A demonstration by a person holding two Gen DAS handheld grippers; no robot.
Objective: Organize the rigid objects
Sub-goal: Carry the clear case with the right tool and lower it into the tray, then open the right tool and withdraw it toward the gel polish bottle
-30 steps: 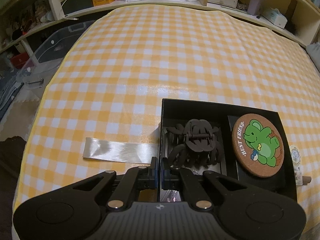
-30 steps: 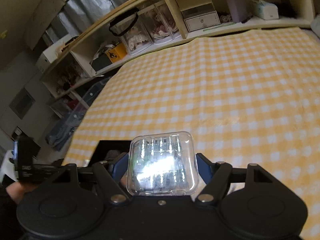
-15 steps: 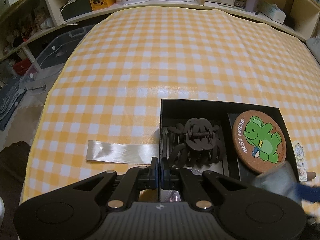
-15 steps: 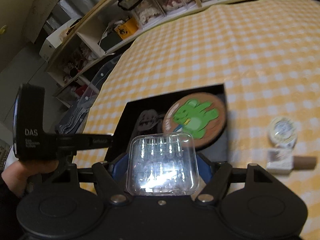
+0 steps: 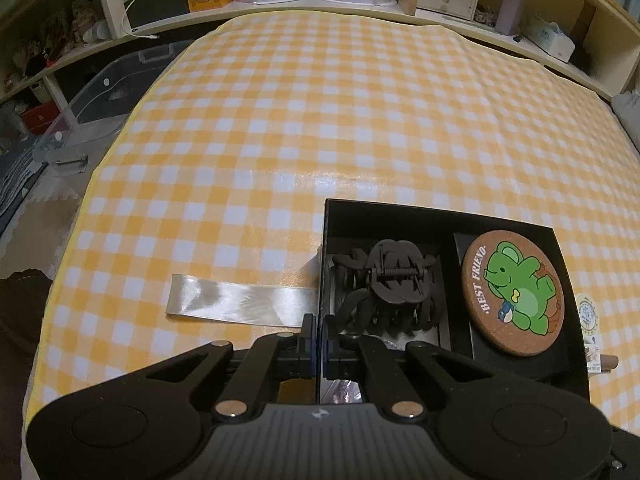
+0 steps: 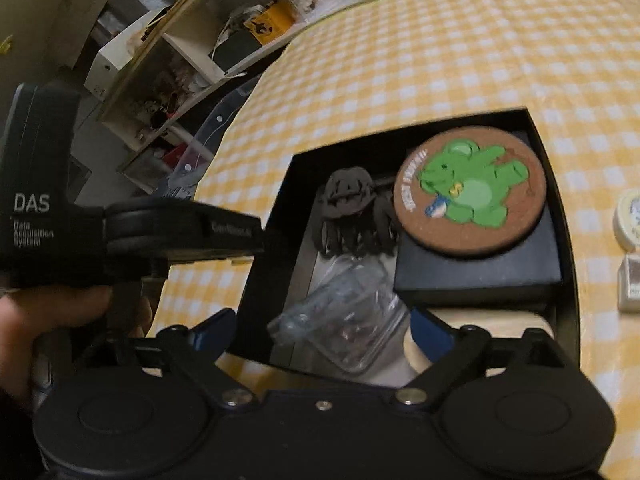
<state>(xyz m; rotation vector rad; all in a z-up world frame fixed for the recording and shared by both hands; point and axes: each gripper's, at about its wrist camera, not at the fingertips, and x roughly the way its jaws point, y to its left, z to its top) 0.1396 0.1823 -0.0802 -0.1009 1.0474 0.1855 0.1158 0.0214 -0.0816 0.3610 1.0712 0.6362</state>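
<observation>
Right wrist: fingers apart over black box with clear case, coaster, clip.

In the box the hair claw lay left of the coaster, which rested on a smaller box, the clear case lay before the claw, and a ribbon lay outside to the left.

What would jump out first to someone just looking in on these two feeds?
The round cork coaster with its green bear, lying on a dark inner box at the right of the black box. Next, the dark hair claw in the left compartment. In the right wrist view, a clear plastic case sits tilted in the box between the open right tongs, while the left tongs pinch the box's left wall.
</observation>
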